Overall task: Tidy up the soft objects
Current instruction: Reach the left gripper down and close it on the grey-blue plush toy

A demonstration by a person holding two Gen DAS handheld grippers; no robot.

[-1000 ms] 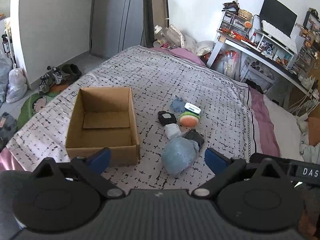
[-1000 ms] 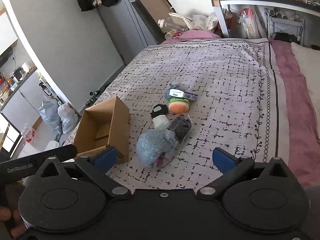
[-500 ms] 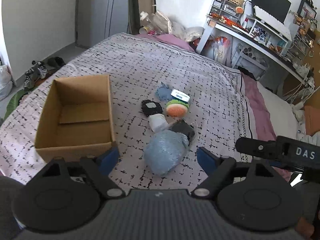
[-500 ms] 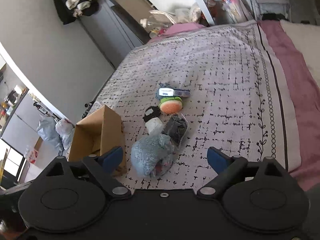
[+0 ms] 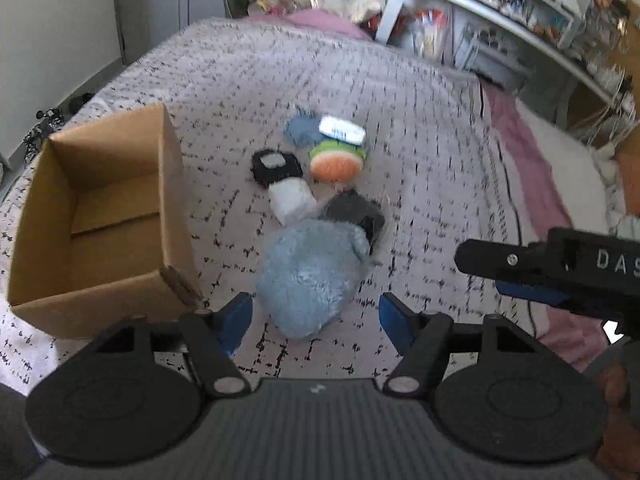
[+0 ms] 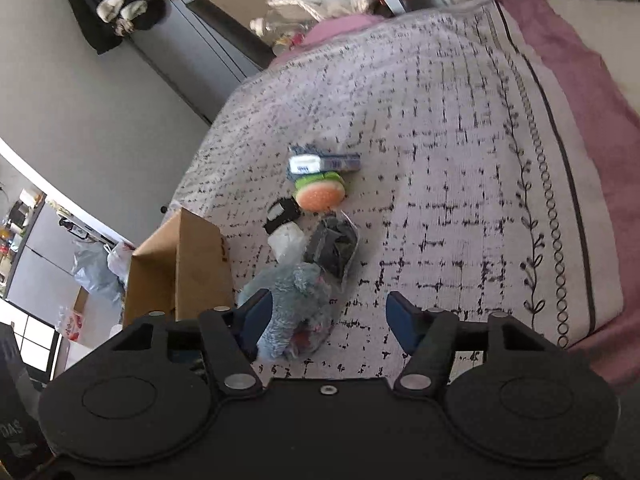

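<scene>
Several soft objects lie in a cluster on the bed: a fluffy blue plush (image 5: 310, 276) (image 6: 294, 312) nearest me, a grey-black bagged item (image 5: 354, 214) (image 6: 332, 246), a white bagged item (image 5: 292, 200), a black-and-white one (image 5: 276, 166), an orange-and-green burger plush (image 5: 338, 160) (image 6: 320, 192) and a blue item under a white-labelled pack (image 5: 324, 130). An open, empty cardboard box (image 5: 100, 216) (image 6: 180, 268) stands to their left. My left gripper (image 5: 316, 316) is open just above the blue plush. My right gripper (image 6: 328, 320) is open beside it; it also shows in the left wrist view (image 5: 532, 292).
The bed has a white cover with black dashes (image 6: 440, 140) and a pink sheet (image 6: 580, 60) along its right edge. A white shelf desk (image 5: 500, 12) stands beyond the bed. Bags (image 6: 96, 264) sit on the floor left of the box.
Both grippers have moved forward and down toward the blue plush. The right gripper has come further into the left wrist view. Nothing on the bed has moved.
</scene>
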